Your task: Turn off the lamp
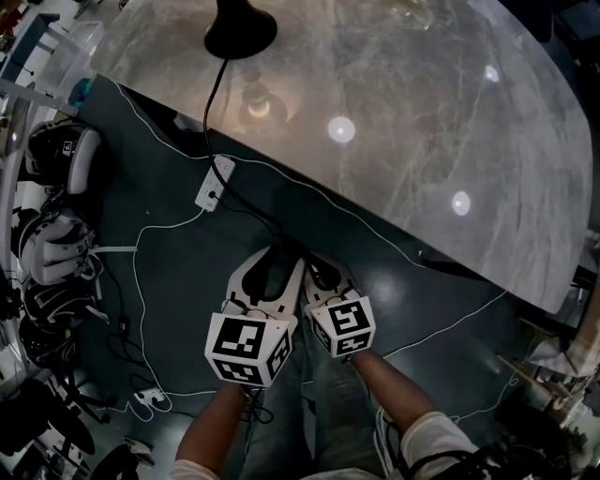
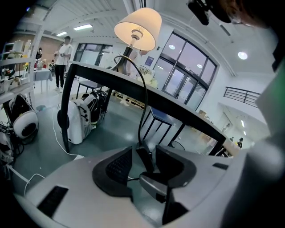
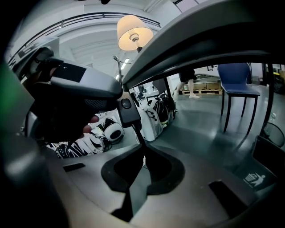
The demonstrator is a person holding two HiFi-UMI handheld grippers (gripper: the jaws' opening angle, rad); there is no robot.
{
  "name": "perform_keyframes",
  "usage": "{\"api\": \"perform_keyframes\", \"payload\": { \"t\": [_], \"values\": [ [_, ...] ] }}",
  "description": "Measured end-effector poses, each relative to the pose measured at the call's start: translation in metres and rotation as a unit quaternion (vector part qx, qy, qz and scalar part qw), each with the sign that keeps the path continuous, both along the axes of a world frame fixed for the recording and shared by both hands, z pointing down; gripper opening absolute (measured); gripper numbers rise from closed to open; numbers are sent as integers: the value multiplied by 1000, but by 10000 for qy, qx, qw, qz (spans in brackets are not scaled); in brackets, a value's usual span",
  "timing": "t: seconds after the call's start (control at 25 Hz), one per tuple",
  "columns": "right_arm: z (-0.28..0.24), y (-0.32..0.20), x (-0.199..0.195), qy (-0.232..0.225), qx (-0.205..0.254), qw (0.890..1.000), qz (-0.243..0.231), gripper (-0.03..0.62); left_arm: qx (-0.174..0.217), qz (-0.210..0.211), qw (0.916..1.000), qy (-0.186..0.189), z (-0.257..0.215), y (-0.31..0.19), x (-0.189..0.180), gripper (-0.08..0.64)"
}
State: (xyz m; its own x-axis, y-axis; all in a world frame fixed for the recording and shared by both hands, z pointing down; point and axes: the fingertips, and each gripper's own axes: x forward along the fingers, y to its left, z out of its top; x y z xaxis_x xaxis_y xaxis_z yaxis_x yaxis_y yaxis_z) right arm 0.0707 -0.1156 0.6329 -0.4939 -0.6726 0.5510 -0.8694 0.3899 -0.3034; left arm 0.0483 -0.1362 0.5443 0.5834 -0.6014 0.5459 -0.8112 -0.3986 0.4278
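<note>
One lamp (image 2: 136, 33) is standing near the edge of the counter (image 1: 422, 112), its cream, cone-shaped shade (image 3: 133, 31) glowing and its round black base (image 1: 239, 28) sitting on the top. Polished grey marble is mirroring the ceiling lights and the lamp's glow. Below, the dark green floor (image 1: 187, 281) is carrying white-and-black bags (image 1: 56, 244) at the left, and a blue chair (image 3: 238, 78) is standing beyond the counter. A white power strip (image 1: 214, 183) is lying on the floor close to the counter's edge. A thin black cord (image 2: 144, 102) is hanging from the base over that edge, down to both tools. The right hand-held gripper (image 3: 143, 149) is pinching the cord just below a small black inline switch (image 3: 128, 111). The left hand-held gripper (image 2: 144, 164) is standing wide open, with that switch between its pads and not squeezed.
</note>
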Motion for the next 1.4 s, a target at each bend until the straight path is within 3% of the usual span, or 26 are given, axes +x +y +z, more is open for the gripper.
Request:
{"api": "perform_keyframes", "payload": {
  "t": [0.84, 1.0, 1.4],
  "values": [
    [7, -1, 8, 172, 33, 9998, -84, 11, -277, 183, 9994, 48, 13, -18, 7, 146],
    [9, 0, 10, 134, 4, 9999, -83, 11, -286, 163, 9994, 41, 14, -18, 8, 103],
    [10, 1, 14, 104, -12, 9999, -78, 11, -327, 187, 9993, 79, 15, -15, 12, 98]
  ]
}}
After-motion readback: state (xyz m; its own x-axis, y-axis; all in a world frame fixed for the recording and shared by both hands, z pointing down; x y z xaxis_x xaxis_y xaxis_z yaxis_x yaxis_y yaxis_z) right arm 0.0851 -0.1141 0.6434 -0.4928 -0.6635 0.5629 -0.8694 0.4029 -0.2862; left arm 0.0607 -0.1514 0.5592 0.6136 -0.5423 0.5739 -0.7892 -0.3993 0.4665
